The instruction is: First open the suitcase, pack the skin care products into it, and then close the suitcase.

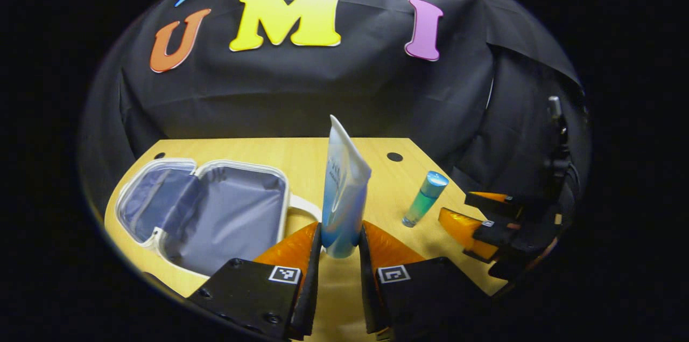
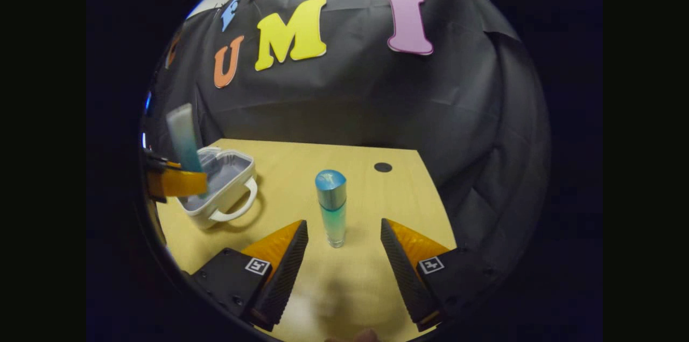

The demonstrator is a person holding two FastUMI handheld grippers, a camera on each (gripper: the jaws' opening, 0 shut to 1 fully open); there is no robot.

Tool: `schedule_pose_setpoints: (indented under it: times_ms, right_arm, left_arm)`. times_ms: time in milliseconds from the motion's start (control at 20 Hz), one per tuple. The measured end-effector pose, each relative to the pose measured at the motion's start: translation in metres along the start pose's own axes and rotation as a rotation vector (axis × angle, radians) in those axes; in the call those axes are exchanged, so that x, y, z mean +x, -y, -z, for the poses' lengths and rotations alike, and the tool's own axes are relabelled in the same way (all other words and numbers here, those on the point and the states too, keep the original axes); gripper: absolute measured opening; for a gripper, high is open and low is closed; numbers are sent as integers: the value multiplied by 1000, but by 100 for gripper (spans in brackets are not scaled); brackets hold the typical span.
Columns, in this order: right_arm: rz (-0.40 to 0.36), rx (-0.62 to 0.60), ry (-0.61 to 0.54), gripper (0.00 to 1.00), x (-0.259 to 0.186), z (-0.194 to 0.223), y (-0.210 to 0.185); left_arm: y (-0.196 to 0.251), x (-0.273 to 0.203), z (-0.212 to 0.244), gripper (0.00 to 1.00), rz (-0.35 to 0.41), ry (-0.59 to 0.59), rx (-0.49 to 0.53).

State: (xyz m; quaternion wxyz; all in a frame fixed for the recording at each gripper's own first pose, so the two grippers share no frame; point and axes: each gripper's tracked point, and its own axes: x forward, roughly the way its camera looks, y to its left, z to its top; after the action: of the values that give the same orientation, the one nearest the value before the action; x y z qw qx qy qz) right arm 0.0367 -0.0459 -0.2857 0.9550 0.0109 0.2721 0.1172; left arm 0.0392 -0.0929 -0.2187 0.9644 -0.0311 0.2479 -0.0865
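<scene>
One flat glossy tube (image 1: 344, 191) (crimped top) in left tool (image 1: 340, 242).

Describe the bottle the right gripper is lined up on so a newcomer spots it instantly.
On the wooden table, right of the open white suitcase, a slim bottle stands upright, alone. Unlike the flat tube clamped in the left gripper, it is cylindrical, blue-capped, fading to clear green.

The upright blue-capped teal glass bottle (image 2: 331, 206) stands alone between the right gripper (image 2: 344, 234)'s spread fingers; bare yellow wooden table (image 2: 301, 169) separates it from the open white suitcase (image 2: 229, 191).
</scene>
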Motion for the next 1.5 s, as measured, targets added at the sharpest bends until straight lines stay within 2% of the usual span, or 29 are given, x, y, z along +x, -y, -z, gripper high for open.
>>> schedule_pose_setpoints:
  times_ms: [150,400,550,600,700,800,850,1000,1200,1500]
  right_arm:
    - [-2,41,-43,81,32,9,-5]
    - [1,87,-120,66,69,30,-8]
    - [8,98,-129,63,79,29,-11]
    - [7,96,-129,54,80,31,-13]
    - [25,92,-143,43,82,33,-10]
    - [38,107,-148,41,85,32,-10]
    - [43,103,-157,36,86,32,-9]
    - [55,91,-200,34,77,32,-7]
    - [26,117,-189,33,41,9,-13]
    - [-50,100,-151,32,-21,-36,-17]
  left_arm:
    - [-33,-22,-8,38,-56,8,-5]
    - [-67,-45,-10,38,-136,8,-34]
    - [-78,-53,-9,38,-164,1,-42]
    - [-83,-54,-8,38,-172,-2,-43]
    - [-88,-55,-7,38,-178,-8,-50]
    - [-94,-57,-7,38,-185,-13,-52]
    - [-97,-57,-8,38,-190,-14,-51]
    - [-110,-56,-8,38,-208,-18,-45]
    - [-140,-47,-7,38,-283,-40,-23]
    - [-198,-13,40,38,-485,-245,10]
